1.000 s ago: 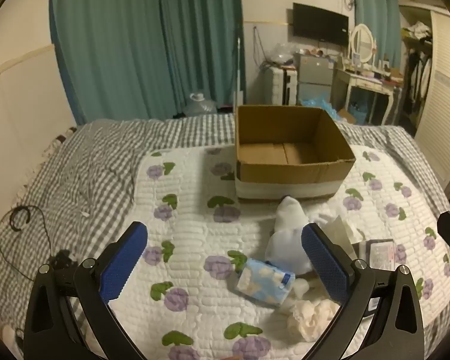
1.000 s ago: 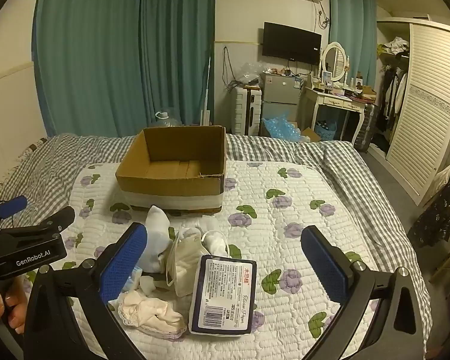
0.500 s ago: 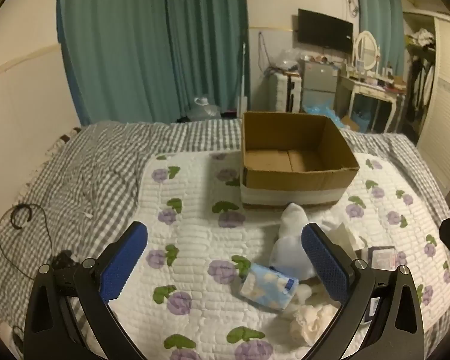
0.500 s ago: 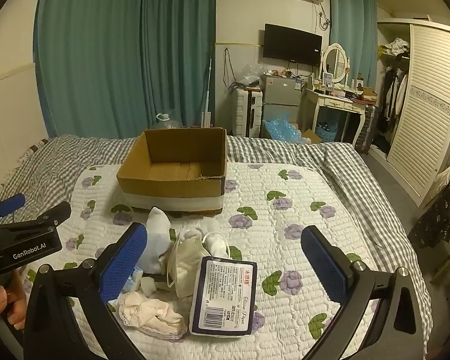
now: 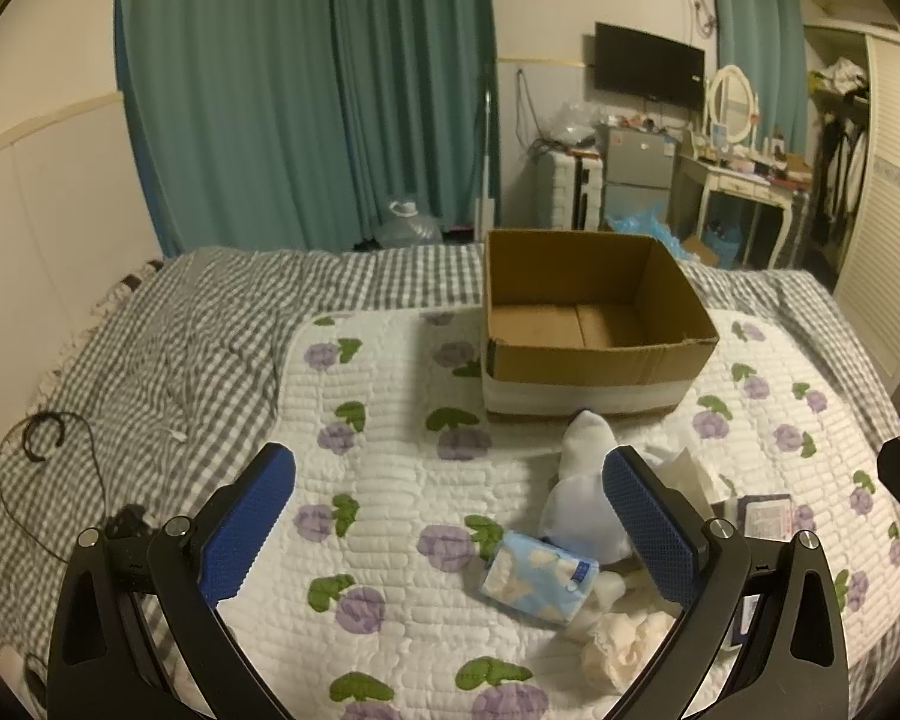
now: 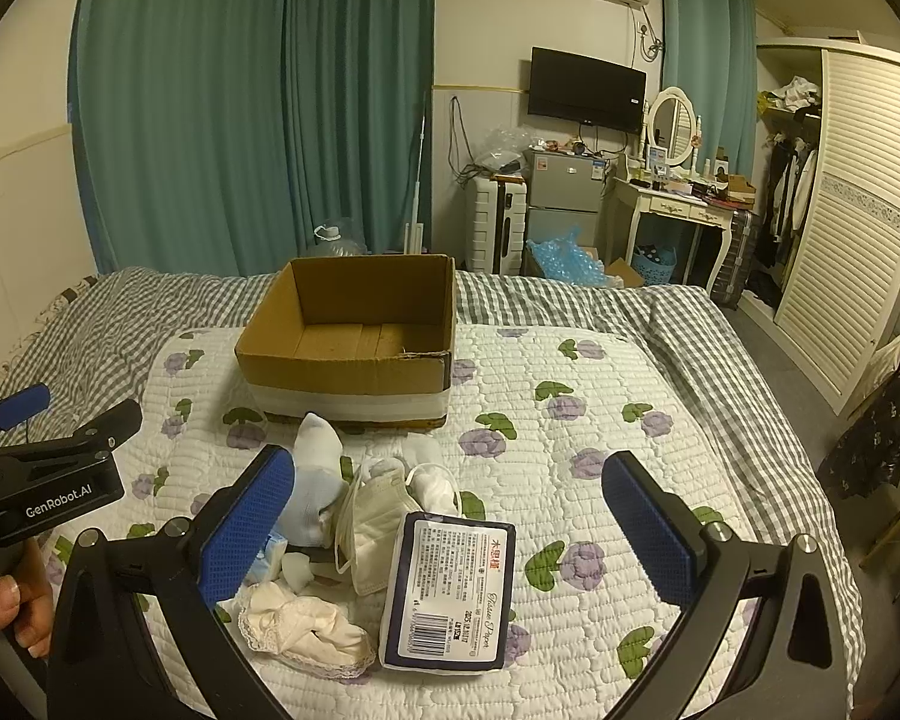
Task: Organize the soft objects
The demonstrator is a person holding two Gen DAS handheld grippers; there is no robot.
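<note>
1. The left gripper hovers above the bed with its jaws spread wide and nothing between them; the right gripper hangs the same way, jaws spread and empty.
2. The soft things lie in a loose heap on the flowered quilt just in front of the cardboard box: a white sock, a face mask, a dark tissue pack, a lace-trimmed cloth and a small blue tissue packet.
3. The box stands open and empty beyond the heap, probably set there as the place to gather them.
4. The wide spread of both jaws suits bulky, yielding items, and each gripper faces the heap, so a first pick looks likely; nothing is in the box yet.
5. A hand grips the left tool's handle at the edge of the right view.
</note>
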